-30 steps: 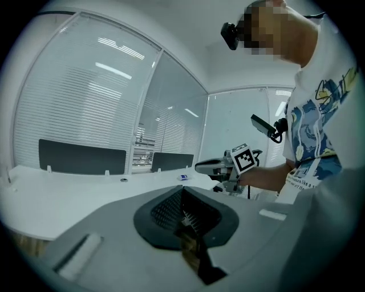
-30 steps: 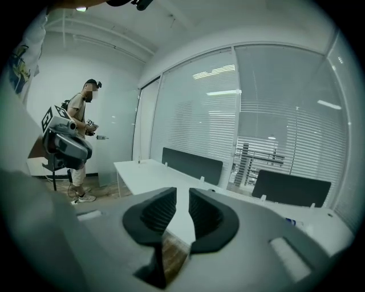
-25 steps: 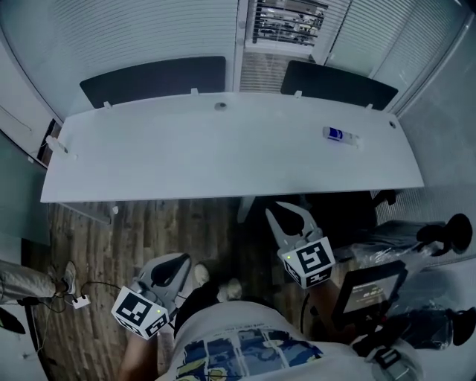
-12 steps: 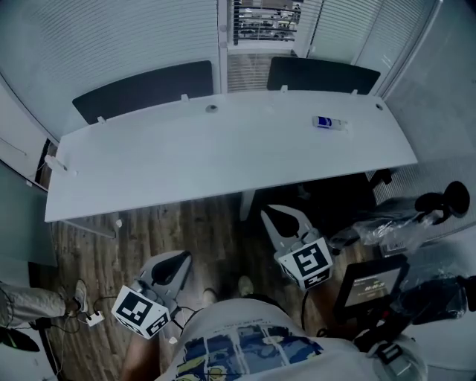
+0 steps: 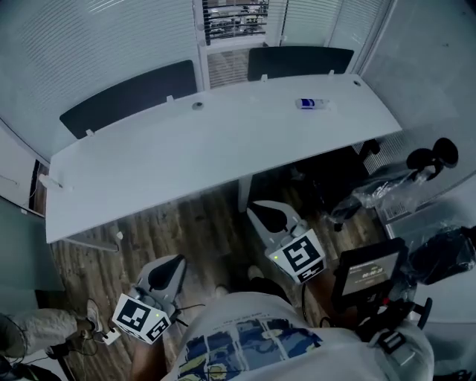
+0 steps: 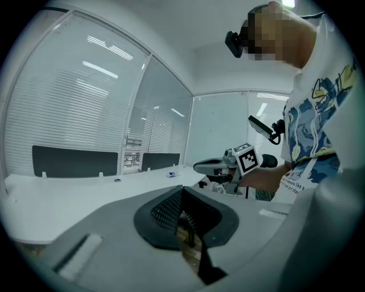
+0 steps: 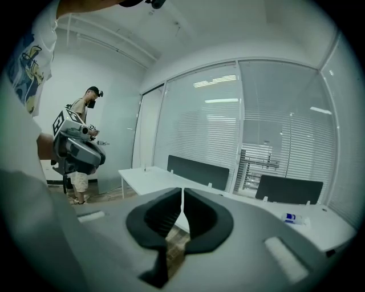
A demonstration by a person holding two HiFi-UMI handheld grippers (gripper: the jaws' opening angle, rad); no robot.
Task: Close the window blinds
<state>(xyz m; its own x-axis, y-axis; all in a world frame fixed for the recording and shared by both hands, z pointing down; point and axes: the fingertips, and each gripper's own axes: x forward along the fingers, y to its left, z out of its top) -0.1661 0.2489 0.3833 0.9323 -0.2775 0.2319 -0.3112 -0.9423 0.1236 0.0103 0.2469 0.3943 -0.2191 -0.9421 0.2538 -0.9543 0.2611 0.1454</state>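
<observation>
White window blinds (image 5: pixel 111 37) run along the far wall behind the desk. Most slats are flat shut, but a narrow section (image 5: pixel 234 15) stands with gaps that show shelves behind; the same section is in the right gripper view (image 7: pixel 259 162). My left gripper (image 5: pixel 167 266) hangs low over the wood floor, well short of the desk. Its jaws are shut and hold nothing (image 6: pixel 182 191). My right gripper (image 5: pixel 269 216) is by the desk's near edge, far from the blinds. It too is shut and holds nothing (image 7: pixel 182 197).
A long white desk (image 5: pixel 186 149) lies between me and the blinds, with dark partition panels (image 5: pixel 130 93) at its back and a small blue-and-white bottle (image 5: pixel 312 103) on it. A chair and bags (image 5: pixel 416 171) crowd the right. Another person's leg (image 5: pixel 22 331) shows at bottom left.
The head view has swung: desk and blinds have slid up and left in the picture. Both grippers stay low in front of me; the right one has drifted slightly left.
</observation>
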